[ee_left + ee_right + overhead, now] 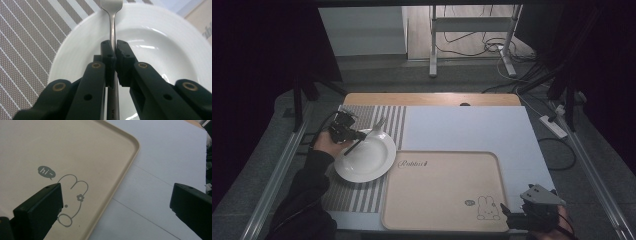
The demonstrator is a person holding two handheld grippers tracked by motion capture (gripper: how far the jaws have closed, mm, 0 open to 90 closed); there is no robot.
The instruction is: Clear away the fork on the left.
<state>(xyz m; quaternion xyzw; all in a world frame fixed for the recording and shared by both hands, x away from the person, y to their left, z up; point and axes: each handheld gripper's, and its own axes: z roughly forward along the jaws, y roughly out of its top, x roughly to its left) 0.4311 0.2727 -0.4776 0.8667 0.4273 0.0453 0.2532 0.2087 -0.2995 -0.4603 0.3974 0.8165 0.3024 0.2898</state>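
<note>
High view: we see the left gripper [353,135] clamping a fork [113,32] over the white plate [377,165]; right gripper [512,216] waits wide open beside the bare tray [437,200]. Placement looks unfinished.

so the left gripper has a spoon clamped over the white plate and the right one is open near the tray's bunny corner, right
Not quite: it is a fork, not a spoon; the left gripper view shows its tines past the jaws. The rest holds: the left gripper is clamped on it over the white plate, and the right gripper is open near the tray's bunny corner.
</note>
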